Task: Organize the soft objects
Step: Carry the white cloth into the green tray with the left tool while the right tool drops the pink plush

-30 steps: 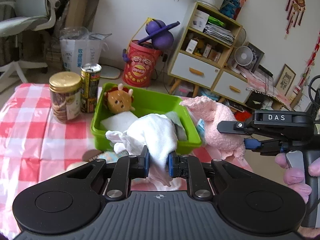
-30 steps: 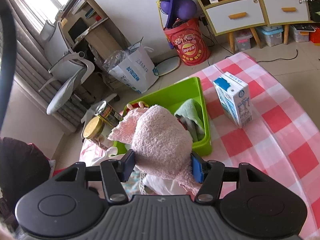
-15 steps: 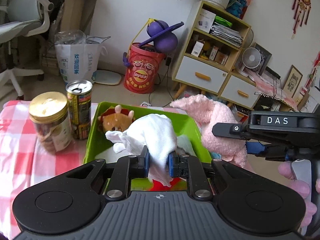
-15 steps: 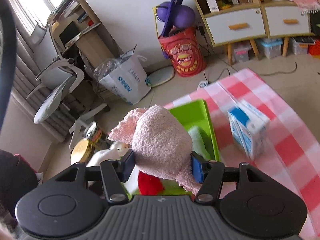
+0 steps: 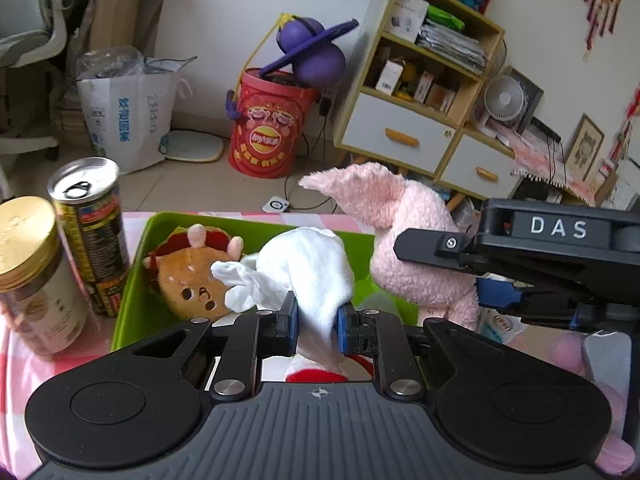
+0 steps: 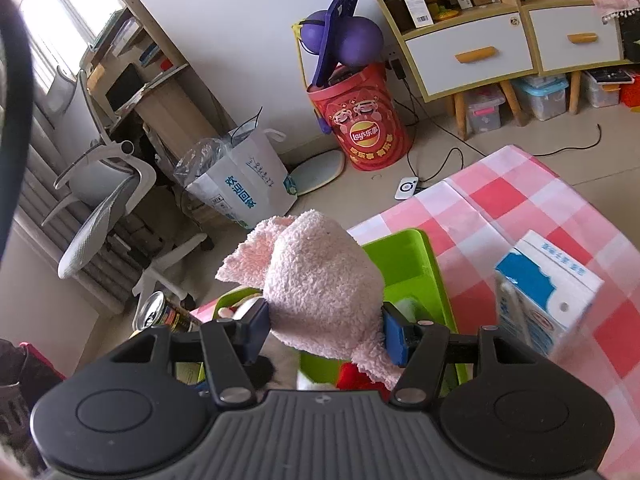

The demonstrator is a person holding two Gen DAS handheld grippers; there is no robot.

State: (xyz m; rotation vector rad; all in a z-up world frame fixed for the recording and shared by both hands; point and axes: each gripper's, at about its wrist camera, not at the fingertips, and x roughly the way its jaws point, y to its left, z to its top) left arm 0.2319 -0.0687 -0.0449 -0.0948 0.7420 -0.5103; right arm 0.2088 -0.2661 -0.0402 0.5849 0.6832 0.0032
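Soft stuff everywhere, and the green bin is the thing to go by: a glossy plastic tub with rounded corners, sitting on a pink-and-white checked tablecloth.

Left gripper is pinching a thin white cloth, smooth and crumpled, with knotted little folds hanging off its side. It's held right over the bin, above the near rim. Jaws are squeezed almost together with just the fabric between the blue pads.

Right gripper is clamped on a pink plush toy, nubbly terry-like fleece, rounded lump with a floppy pointed flap sticking out. Pads are pressing into both sides of it. It hangs over the bin's right side, just beside the white cloth.

Inside the bin, at its far left corner, there's a round tan plush face with stitched features and little pink horns.

Just left of the bin: a tall printed metal can with a pull tab, and a clear jar with a gold lid. Right of the bin stands a blue-and-white carton.
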